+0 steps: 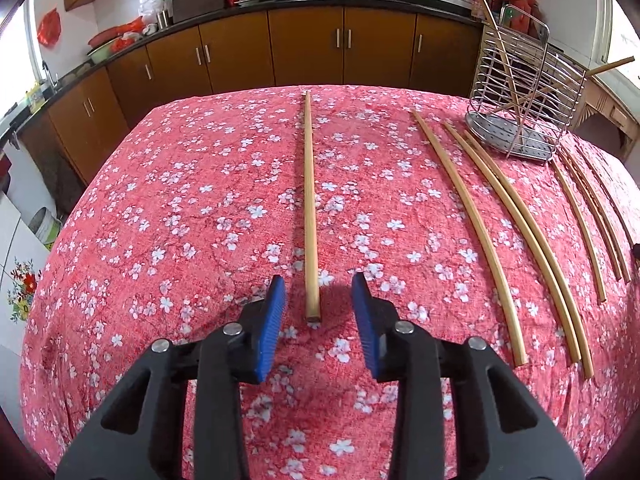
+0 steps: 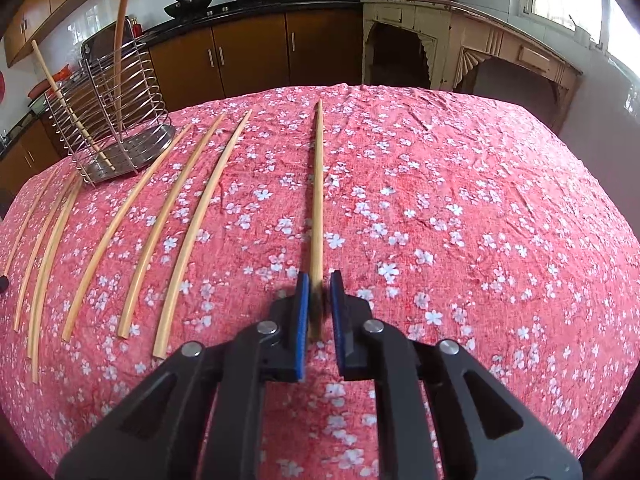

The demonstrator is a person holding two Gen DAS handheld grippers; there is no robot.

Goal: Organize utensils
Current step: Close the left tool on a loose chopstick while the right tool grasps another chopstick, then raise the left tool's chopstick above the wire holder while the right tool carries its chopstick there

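the left gripper has its fingers standing partly apart, straddling the near end of a chopstick that lies flat on the red flowered surface, with gaps on both sides and no contact. the right gripper has its fingers narrow, pressed on the near end of another chopstick at centre frame. the wire holder sits in the upper right of the left view, two chopsticks already leaning in it. six more chopsticks lie in a row between the two held ones.

risks as i judge them: the grip is at the very end, so the long stick can pivot or droop when lifted. the left stick may roll away if one finger touches first. a swinging tip could knock the light holder over or catch its wires, or sweep the neighbouring sticks.
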